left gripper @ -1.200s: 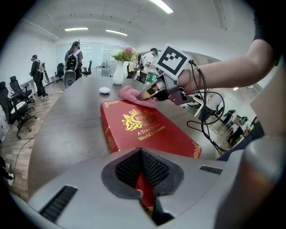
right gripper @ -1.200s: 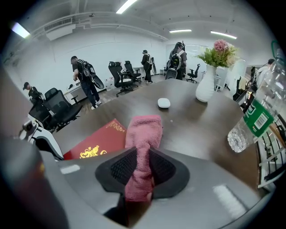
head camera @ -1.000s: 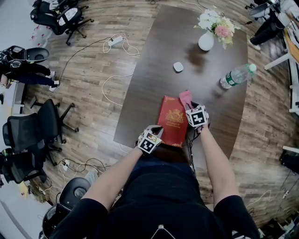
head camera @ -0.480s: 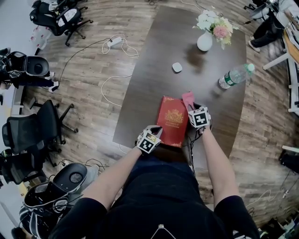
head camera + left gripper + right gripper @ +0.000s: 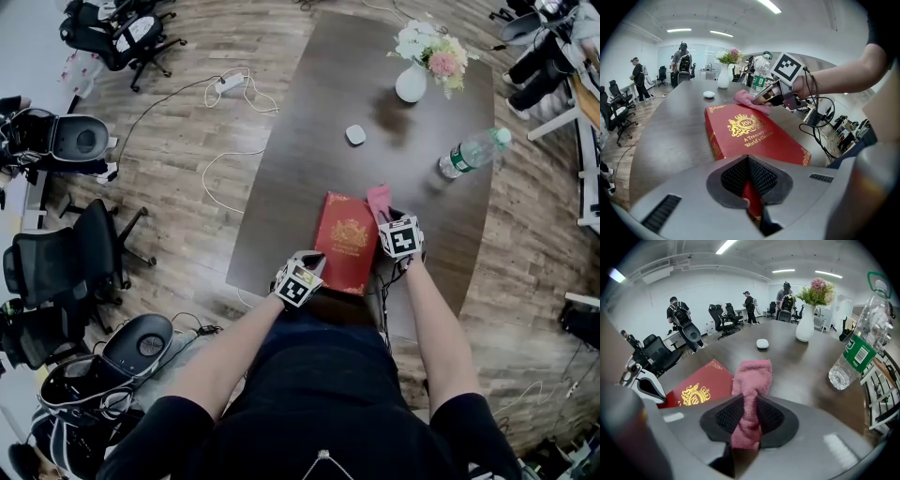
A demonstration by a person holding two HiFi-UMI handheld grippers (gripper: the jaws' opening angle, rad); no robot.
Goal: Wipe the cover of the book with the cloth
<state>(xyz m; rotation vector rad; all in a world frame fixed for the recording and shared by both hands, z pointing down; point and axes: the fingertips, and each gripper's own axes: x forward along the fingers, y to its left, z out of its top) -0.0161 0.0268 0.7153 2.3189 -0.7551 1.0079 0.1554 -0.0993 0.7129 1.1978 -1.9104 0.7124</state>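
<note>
Seemingly cloth (image 5: 751, 376), pinched in right tool (image 5: 749, 417), touches book (image 5: 701, 390) corner.

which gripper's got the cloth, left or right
The right gripper, its jaws shut on the pink cloth; the left gripper grips the near edge of the red book instead.

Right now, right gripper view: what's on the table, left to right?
red book → pink cloth → white vase of flowers → plastic bottle
</note>
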